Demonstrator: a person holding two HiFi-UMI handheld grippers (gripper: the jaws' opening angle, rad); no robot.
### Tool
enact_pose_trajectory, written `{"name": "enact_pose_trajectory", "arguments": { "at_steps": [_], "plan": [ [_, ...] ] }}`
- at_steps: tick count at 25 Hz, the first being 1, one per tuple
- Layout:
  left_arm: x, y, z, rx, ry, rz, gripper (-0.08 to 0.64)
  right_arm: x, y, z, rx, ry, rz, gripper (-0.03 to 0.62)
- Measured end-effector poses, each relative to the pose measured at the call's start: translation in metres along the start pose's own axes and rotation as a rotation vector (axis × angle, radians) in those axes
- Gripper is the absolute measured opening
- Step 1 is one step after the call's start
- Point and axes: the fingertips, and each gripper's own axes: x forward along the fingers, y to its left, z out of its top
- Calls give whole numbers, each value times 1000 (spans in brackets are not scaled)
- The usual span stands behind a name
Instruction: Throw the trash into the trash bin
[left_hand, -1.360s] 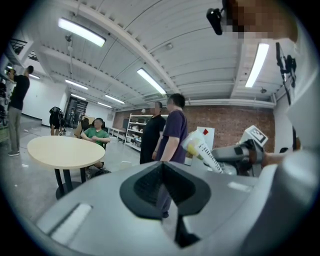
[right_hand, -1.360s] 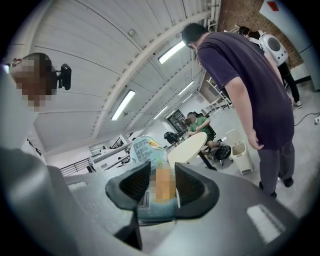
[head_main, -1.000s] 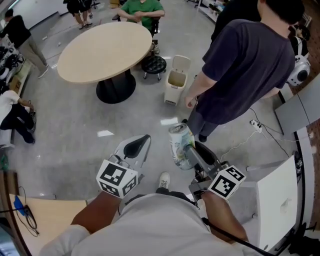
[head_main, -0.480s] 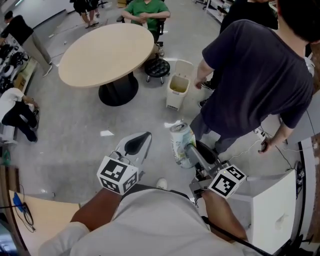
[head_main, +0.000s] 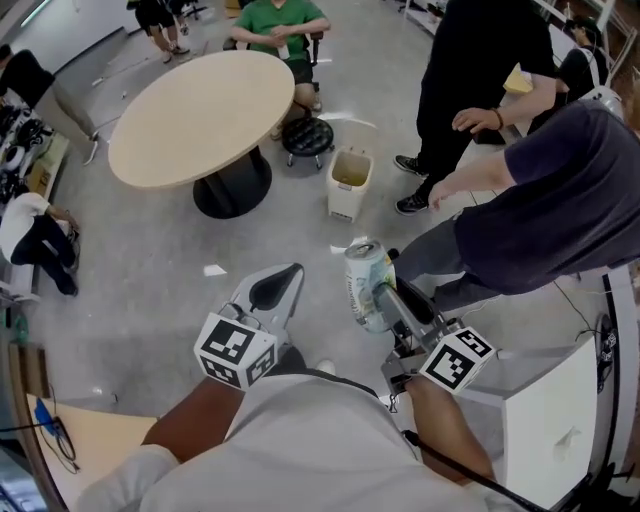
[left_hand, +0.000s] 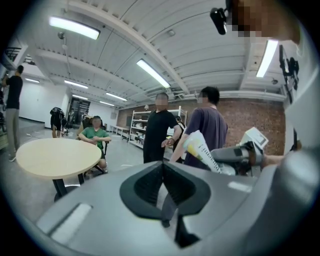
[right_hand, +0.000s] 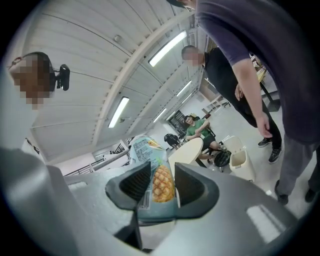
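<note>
Head view: gripping can (head_main: 365, 285) by its sides in right tongs (head_main: 383, 300), top end leading, likely for a clean drop. Holding left tongs (head_main: 275, 290) pressed together, empty, aside. Noting trash bin (head_main: 345, 195), lid up, far ahead on floor, well apart from can.

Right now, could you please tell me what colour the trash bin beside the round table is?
The trash bin is cream-white, clearest in the head view.

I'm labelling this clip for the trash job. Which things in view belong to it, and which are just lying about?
Belongs to the job: drink can, clamped in the right gripper; trash bin.
Just around: round table; black stool; white cabinet; left gripper, jaws shut on nothing.
</note>
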Motion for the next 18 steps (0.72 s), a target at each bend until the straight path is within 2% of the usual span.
{"name": "enact_pose_trajectory", "arguments": {
  "at_steps": [9, 18],
  "plan": [
    [29, 11, -2, -12, 18, -26, 8, 9, -21, 8, 3, 0, -33, 150],
    [68, 45, 8, -18, 20, -46, 8, 39, -44, 32, -4, -12, -78, 150]
  ]
}}
